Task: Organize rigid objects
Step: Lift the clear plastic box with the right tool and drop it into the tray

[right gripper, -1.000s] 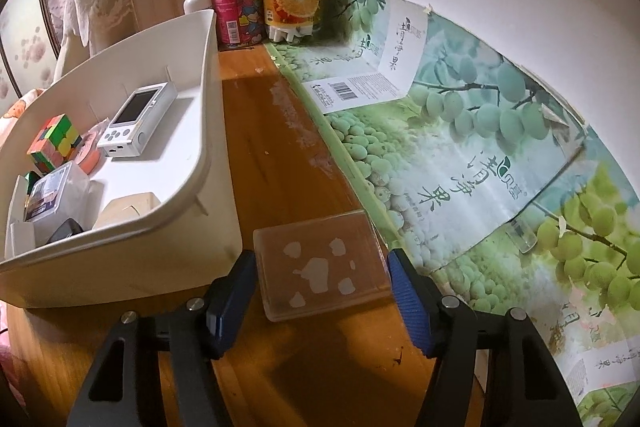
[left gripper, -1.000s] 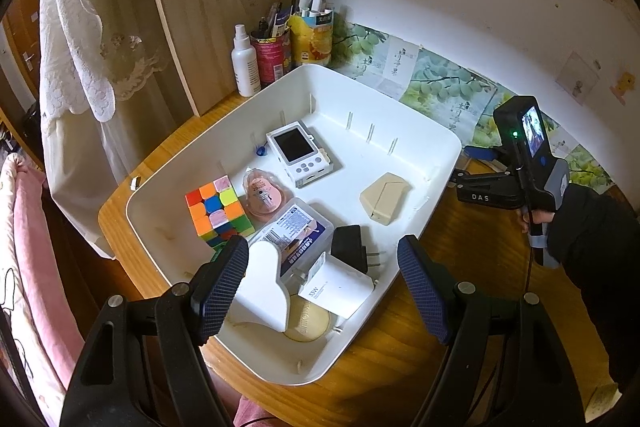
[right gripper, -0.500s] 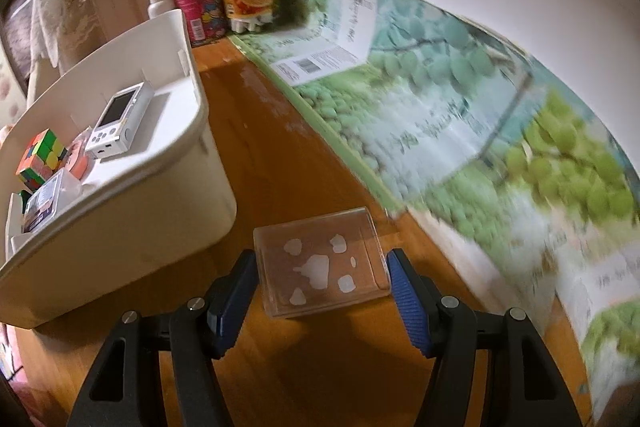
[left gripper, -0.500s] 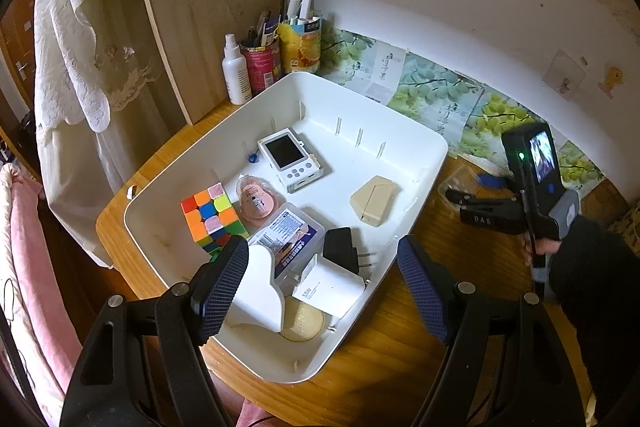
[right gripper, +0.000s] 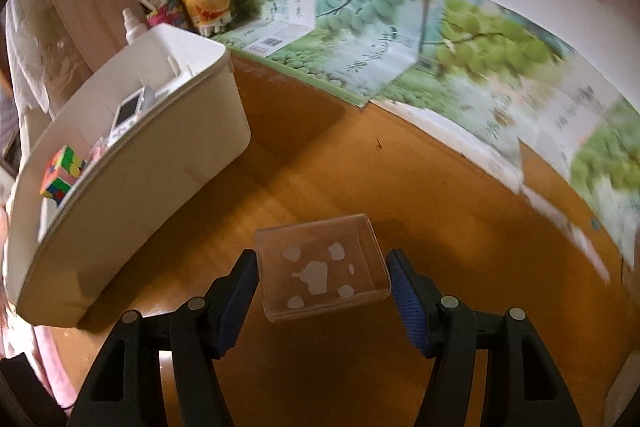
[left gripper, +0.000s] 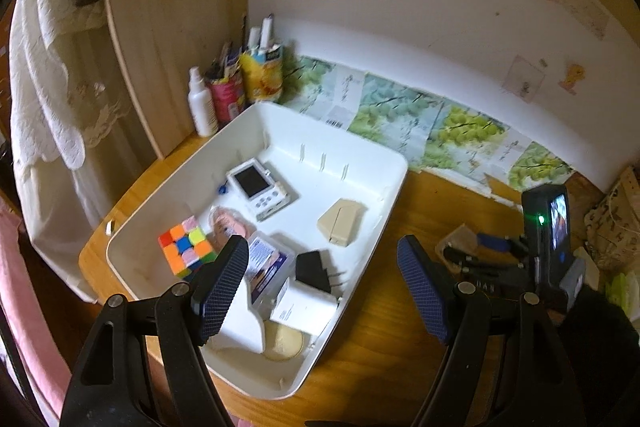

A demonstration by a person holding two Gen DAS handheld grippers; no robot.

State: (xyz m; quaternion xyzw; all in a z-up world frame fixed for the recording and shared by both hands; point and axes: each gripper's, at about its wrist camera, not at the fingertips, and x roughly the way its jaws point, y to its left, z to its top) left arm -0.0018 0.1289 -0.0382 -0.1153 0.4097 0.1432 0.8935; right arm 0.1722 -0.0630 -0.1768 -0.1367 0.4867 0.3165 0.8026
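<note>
A: Since a second ago the right tongs have swung away from the white bin, carrying the clear plastic box clamped between their pads, above the desk.

B: And the left tongs?

A: Open, empty, hovering over the bin's near corner.

B: Progress?

A: Well along, I'd judge: cube, handheld console, beige case and charger are binned. The clear box is not.

B: Obstacles?

A: Crowded near end; pen cups stand beyond.
</note>
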